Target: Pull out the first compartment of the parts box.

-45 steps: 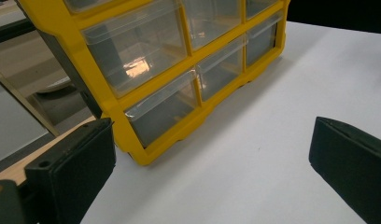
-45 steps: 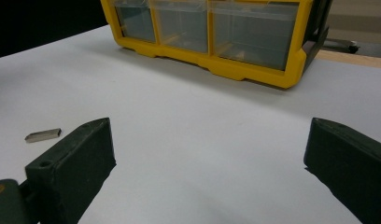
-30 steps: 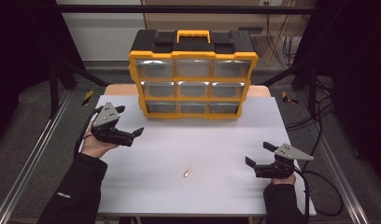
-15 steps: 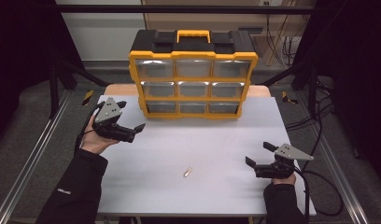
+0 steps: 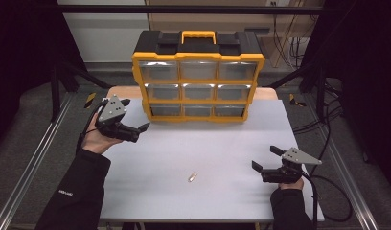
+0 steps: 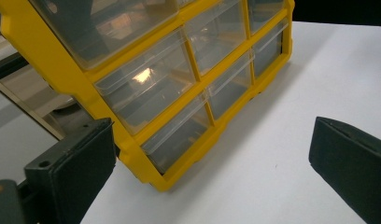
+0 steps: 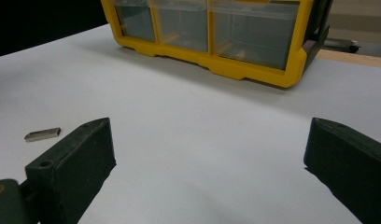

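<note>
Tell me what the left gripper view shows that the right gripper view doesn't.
The left gripper view looks close at the organizer's left end, taking in its upper drawer rows and the left claw, open. The right gripper view instead has the small metal bar lying on the table, the organizer's bottom drawer row, and the right claw, open and empty. Both share the yellow drawer organizer and the white table.
</note>
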`<act>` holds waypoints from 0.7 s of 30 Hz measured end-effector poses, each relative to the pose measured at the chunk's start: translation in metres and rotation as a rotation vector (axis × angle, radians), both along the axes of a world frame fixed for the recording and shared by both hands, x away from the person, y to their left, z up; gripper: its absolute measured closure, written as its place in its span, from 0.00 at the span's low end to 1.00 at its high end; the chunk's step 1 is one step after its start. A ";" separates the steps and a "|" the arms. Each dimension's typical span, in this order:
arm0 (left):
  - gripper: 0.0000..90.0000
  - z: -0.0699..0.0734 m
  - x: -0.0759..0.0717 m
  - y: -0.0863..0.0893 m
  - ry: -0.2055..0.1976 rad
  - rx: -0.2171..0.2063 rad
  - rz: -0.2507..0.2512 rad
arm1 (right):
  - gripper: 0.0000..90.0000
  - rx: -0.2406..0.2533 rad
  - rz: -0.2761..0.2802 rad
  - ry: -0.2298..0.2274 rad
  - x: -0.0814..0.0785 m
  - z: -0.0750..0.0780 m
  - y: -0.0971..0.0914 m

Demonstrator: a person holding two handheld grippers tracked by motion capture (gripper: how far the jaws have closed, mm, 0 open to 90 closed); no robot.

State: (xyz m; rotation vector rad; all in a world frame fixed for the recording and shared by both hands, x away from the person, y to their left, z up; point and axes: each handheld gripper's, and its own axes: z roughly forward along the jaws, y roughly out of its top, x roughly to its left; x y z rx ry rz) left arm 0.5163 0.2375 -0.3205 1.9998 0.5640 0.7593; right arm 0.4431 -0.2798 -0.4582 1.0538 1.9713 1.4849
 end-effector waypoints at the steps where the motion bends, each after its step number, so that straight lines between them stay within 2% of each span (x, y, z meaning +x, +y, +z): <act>1: 0.00 0.001 0.000 -0.001 -0.003 0.000 -0.001 | 0.02 0.001 0.001 0.003 0.000 0.000 0.000; 15: 0.00 0.010 0.005 -0.009 -0.022 0.035 -0.005 | 0.02 -0.002 0.003 0.001 0.000 0.000 0.000; 21: 0.00 0.015 0.007 -0.013 -0.034 0.063 -0.005 | 0.02 -0.003 0.003 -0.001 0.000 0.000 0.000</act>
